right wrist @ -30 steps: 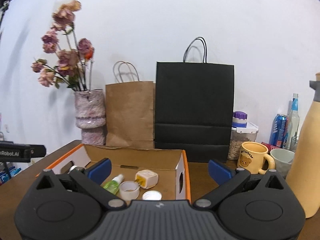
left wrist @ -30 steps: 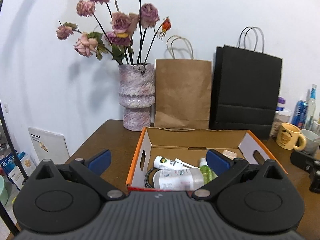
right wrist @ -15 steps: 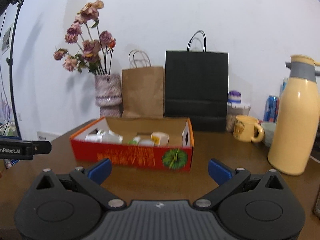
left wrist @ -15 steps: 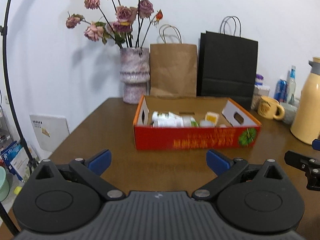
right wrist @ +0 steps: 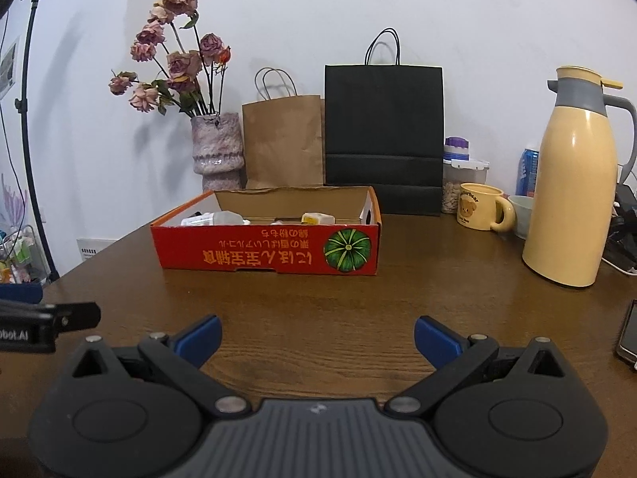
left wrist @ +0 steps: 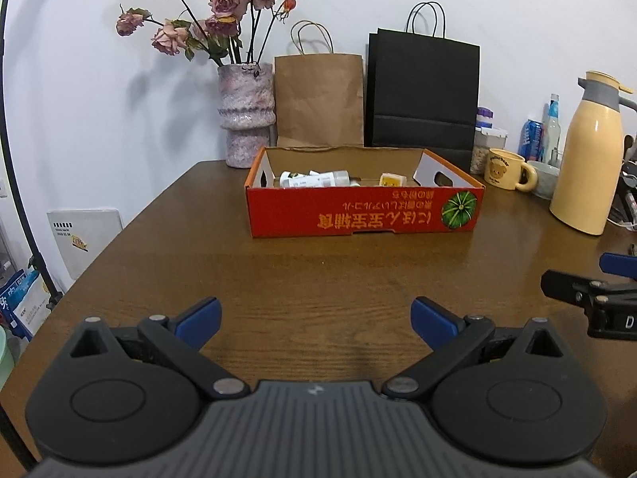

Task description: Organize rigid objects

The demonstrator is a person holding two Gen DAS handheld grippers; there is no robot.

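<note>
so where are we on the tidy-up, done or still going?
Looks about done: bottles and a yellow cube lie in the red box. Left gripper and right gripper are open and empty over the bare table. No loose items visible to pick.

Table (left wrist: 318, 279): brown wood, visible grain, semi-gloss, reflects light near the far objects.
Box (left wrist: 358, 215): cardboard, printed red-orange outside, plain brown and white inside, matt.
Brown bag (left wrist: 318, 99): kraft paper, creased, matt.
Black bag (left wrist: 424, 91): smooth matt paper with cord handles.
Vase (left wrist: 247, 111): rough, mottled pink-grey, ceramic-looking.
Jug (right wrist: 573, 183): glossy cream body, grey matt plastic collar.
Mug (right wrist: 479, 207): glossy yellow glaze.
Left gripper (left wrist: 314, 318) and right gripper (right wrist: 316, 336): matt black plastic, metal rivets, blue pads (left wrist: 199, 316) of dull finish.
</note>
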